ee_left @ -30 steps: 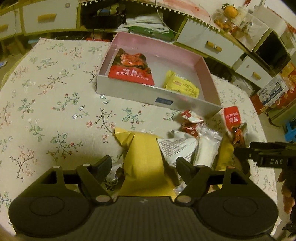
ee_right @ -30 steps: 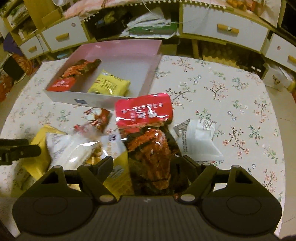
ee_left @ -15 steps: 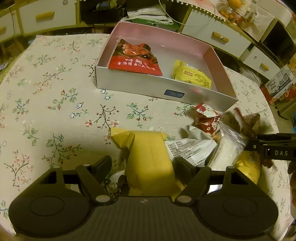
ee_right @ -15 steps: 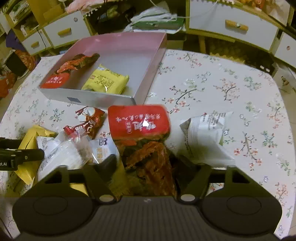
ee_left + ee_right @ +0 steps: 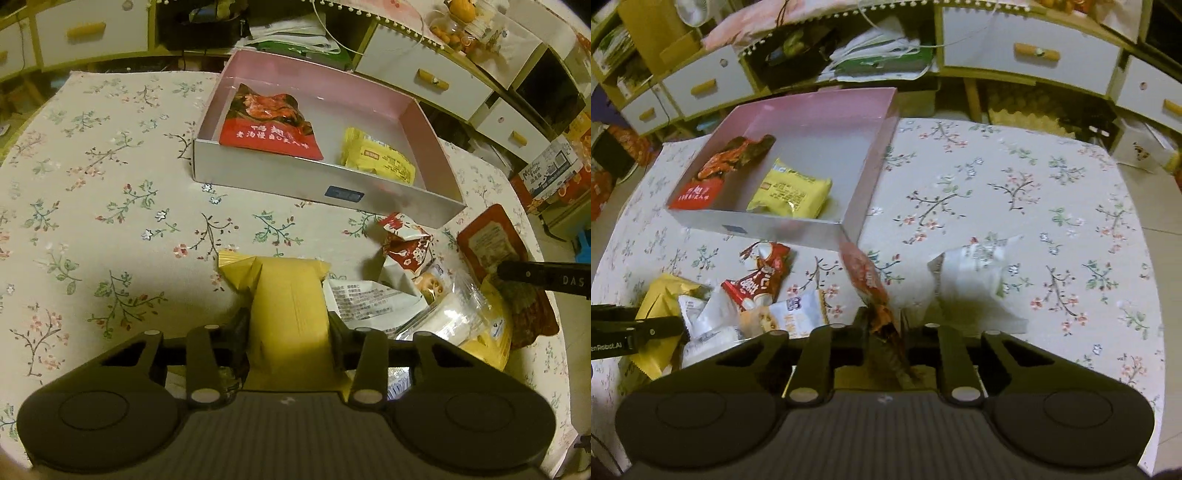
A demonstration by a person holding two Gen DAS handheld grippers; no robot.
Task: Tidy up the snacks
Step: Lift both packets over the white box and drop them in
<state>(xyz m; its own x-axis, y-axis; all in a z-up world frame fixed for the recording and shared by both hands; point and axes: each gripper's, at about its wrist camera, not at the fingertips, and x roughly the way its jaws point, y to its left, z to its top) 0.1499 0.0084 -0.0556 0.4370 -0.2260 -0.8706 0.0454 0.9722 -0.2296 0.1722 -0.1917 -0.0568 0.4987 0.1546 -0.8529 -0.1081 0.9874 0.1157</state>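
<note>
A: Snacks: where do they lie?

B: Most sit in a heap on the surface [image 5: 110, 192], at 5 o'clock from the box [image 5: 321, 188] in the left wrist view. Two are in the box already: a red pouch [image 5: 269, 125] at 9 o'clock inside it and a yellow pack [image 5: 380, 158] at 3 o'clock

A: And the left gripper [image 5: 290, 325]?

B: Its jaws are closing, and a mustard bag [image 5: 291, 295] fills the gap between them, both pads against its sides

A: The right gripper [image 5: 884, 325]?

B: Clenched on a red-brown pouch [image 5: 868, 280], which stands on edge and runs toward 11 o'clock from the jaws, its far end near the box corner. A white packet [image 5: 975, 280] lies just at 2 o'clock of that gripper

A: What else is in the heap?

B: A small red-and-white pack [image 5: 761, 277] at 10 o'clock of the right gripper, and clear and white wrappers, partly overlapping, between the two grippers
</note>
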